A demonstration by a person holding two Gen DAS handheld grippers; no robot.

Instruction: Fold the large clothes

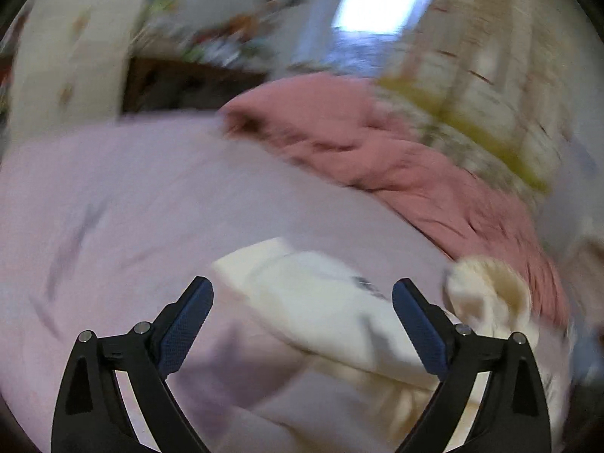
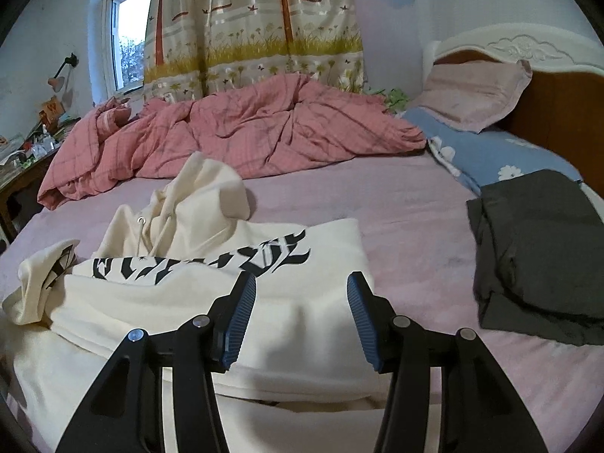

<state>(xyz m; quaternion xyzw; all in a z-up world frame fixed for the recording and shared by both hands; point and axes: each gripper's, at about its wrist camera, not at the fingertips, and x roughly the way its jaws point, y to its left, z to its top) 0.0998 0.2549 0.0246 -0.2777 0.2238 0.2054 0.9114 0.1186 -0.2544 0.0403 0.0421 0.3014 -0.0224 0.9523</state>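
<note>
A cream hoodie with black gothic lettering across the chest was spread on the pale pink bed sheet, its hood bunched up toward the far side and one sleeve folded in at the left edge of the right wrist view. The right gripper was held above the hoodie's near part with its blue-padded jaws partly apart; no cloth was seen pinched between them. In the blurred left wrist view, the left gripper was seen spread wide, nothing clamped between its pads, with cream fabric lying below and beyond the jaws on the sheet. A crumpled pink checked quilt was heaped along the far side of the bed, in front of a patterned curtain and a window. A folded dark grey garment was laid on the sheet to the right, well apart from the hoodie, near a blue flowered pillow and a pink pillow leaned against the headboard.
</note>
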